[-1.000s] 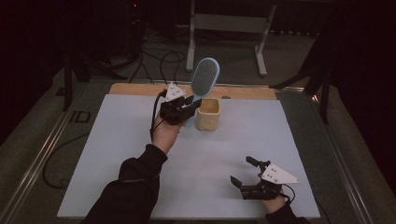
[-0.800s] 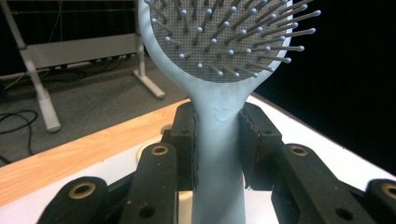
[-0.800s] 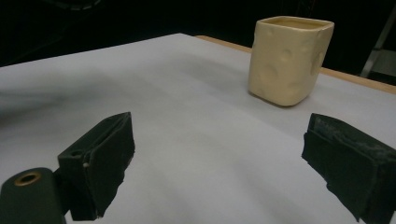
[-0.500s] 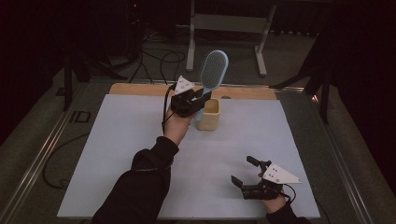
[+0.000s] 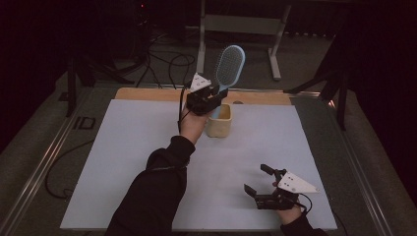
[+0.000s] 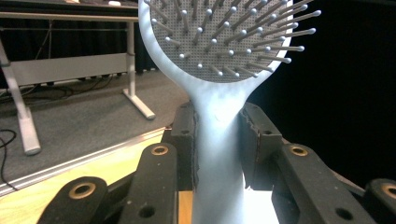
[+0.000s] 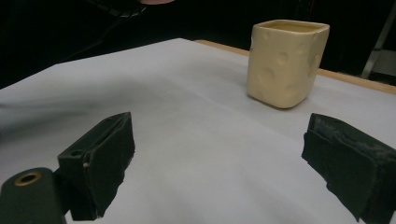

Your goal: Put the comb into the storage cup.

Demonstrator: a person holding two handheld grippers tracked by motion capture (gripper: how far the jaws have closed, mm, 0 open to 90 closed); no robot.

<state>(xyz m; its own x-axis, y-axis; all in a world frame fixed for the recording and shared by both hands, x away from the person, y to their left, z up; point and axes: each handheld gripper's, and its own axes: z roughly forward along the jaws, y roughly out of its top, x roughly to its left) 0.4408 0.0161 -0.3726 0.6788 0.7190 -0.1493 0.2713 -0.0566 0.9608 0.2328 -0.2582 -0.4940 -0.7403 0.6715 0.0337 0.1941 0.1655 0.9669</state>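
Nearest the person, at about five o'clock on the white sheet [image 5: 123,162], the right gripper [image 5: 259,180] rests low over the paper with its jaws standing wide apart and nothing between them; in the right gripper view the two black pads [image 7: 106,154] frame bare sheet, with the cream cup off toward one o'clock beyond them. Farther out, around the middle of the table toward twelve o'clock, a dark-sleeved forearm [image 5: 152,191] reaches forward from six o'clock to the left gripper [image 5: 212,98], which is raised above the sheet at the near left edge of the cream cup [image 5: 220,120]. That gripper's jaws are clamped on the handle of a pale blue hairbrush [image 5: 229,66]; in the left gripper view the pads press the narrow neck of the brush from both sides, just under the oval head, whose grey bristle bed faces the camera. The brush stands nearly upright, leaning slightly toward one o'clock, its head above the far rim of the cup and its handle running down toward the cup's mouth; whether its lower end touches the cup I cannot tell. The cup itself is squarish, dimpled, standing upright on the sheet near the wooden far edge of the table [image 5: 147,93].
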